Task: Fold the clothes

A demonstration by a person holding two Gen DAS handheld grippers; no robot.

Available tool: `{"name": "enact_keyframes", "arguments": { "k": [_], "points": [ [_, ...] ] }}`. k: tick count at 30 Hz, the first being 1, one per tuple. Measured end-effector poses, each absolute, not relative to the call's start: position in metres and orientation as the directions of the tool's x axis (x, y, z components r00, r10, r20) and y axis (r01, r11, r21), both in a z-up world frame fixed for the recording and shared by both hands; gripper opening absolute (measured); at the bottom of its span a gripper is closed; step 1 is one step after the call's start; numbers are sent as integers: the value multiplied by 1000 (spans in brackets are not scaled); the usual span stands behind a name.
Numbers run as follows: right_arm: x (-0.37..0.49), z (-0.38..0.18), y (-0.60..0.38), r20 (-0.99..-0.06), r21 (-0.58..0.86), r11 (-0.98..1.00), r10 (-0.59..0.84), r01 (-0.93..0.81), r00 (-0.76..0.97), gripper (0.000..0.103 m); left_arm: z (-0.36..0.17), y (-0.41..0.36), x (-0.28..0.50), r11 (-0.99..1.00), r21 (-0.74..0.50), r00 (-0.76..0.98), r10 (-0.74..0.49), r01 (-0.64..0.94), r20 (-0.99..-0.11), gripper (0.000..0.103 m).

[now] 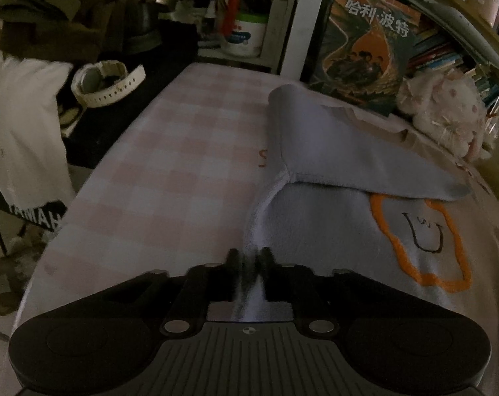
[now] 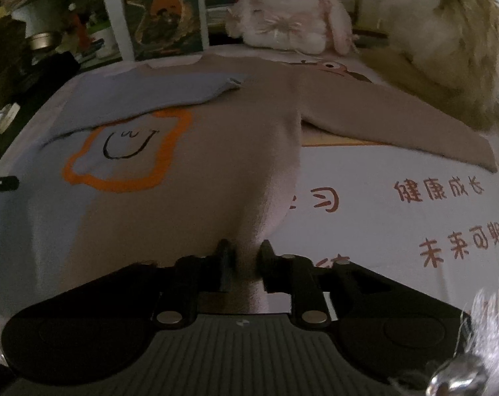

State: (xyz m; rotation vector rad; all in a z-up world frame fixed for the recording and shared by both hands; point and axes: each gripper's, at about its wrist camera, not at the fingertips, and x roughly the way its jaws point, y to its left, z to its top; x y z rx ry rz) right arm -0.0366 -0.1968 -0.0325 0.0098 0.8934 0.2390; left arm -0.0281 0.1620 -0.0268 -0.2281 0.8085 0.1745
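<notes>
A sweater [image 1: 332, 231], light blue on one half and tan on the other [image 2: 216, 165], lies flat on the table with an orange-outlined smiling shape [image 2: 130, 151] on its chest. Its blue sleeve [image 1: 348, 151] is folded across the chest. The tan sleeve [image 2: 398, 125] lies stretched out to the right. My left gripper [image 1: 249, 257] stands at the blue hem edge, jaws slightly apart, a ridge of blue fabric between them. My right gripper [image 2: 244, 250] stands at the tan hem edge the same way, with a raised tan fold between its parted fingers.
A pink checked cover [image 1: 166, 165] spans the table's left part; a white mat with orange characters [image 2: 414, 214] lies on the right. At the back stand a plush rabbit [image 2: 289, 10] and a book [image 1: 365, 49]. A white watch [image 1: 104, 82] lies at the left, a fluffy heap [image 2: 447, 49] at the right.
</notes>
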Motion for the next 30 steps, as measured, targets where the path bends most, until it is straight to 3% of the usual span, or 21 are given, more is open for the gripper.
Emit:
{"name": "enact_keyframes", "arguments": {
  "k": [1,3,4,9,14,19,30],
  "points": [
    [-38,-31,-197,-766,117,974,214,-195,606,47,-24,160,-30,964,-122,686,77,-236,-724,34],
    [-42,-28,-196,-755,115,975,209,-188,621,56,-15,154,-35,972,-87,716,98,-217,-691,58],
    [-44,-26,-196,-749,113,976,205,-185,629,64,-10,151,-38,976,-69,735,107,-205,-670,63],
    [-56,-19,-194,-732,87,982,176,-167,658,80,6,131,-48,991,0,791,105,-131,-602,78],
    [-70,-16,-200,-731,59,990,132,-131,669,86,8,111,-50,998,23,807,67,-66,-586,85],
    [-79,-17,-212,-739,47,997,81,-68,669,92,-2,96,-51,1000,16,785,30,-26,-619,87],
    [-73,-27,-245,-757,92,996,83,-20,648,93,-15,77,-64,998,37,743,61,-49,-666,92]
  ]
}}
